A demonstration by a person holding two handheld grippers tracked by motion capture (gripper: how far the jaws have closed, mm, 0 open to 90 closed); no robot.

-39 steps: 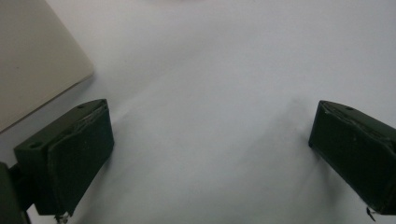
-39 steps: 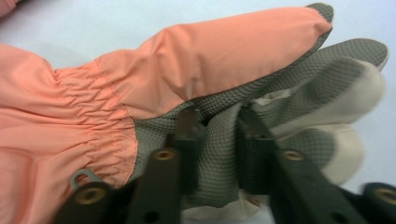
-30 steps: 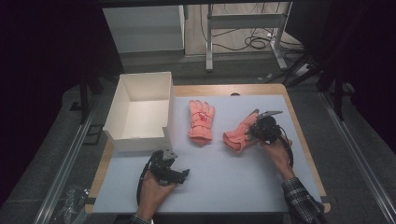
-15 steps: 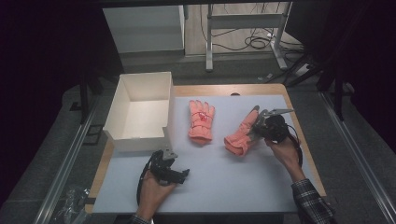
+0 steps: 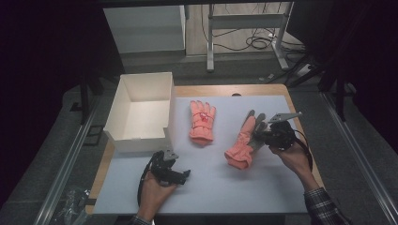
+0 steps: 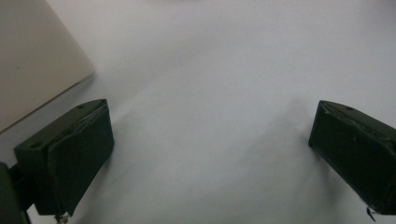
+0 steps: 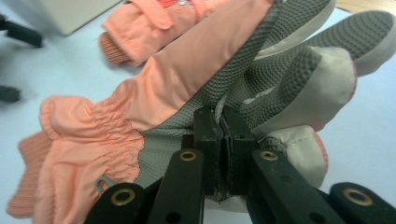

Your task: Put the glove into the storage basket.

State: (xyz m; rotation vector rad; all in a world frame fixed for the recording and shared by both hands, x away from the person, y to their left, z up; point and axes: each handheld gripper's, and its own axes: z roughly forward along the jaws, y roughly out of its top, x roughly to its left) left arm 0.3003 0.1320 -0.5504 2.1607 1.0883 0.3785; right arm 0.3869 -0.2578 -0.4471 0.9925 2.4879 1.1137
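Grip check: my right tool (image 7: 222, 140) is pinched on the grey palm fabric of the near glove (image 5: 241, 145), jaws pressed together with a fold of cloth between them. That glove sits right of centre on the desk (image 5: 225, 197), finger end raised at the tool, cuff drooping to the sheet. A second glove (image 5: 202, 121) lies flat near the middle, just beside the white box (image 5: 141, 140), which stands open at the left. My left tool (image 6: 210, 154) hovers low over bare sheet with its jaws spread wide and nothing between them; the box wall is just beside it.

Judgement: the step in hand appears to be lifting this glove clear, probably toward the box. The hold is on a thin fold only, so I would raise steadily, without jerks, until the cuff hangs free before going across. I would pass over the flat glove rather than drag through it, and clear the box rim with the hanging cuff before letting go. The left tool can steady the box if needed.
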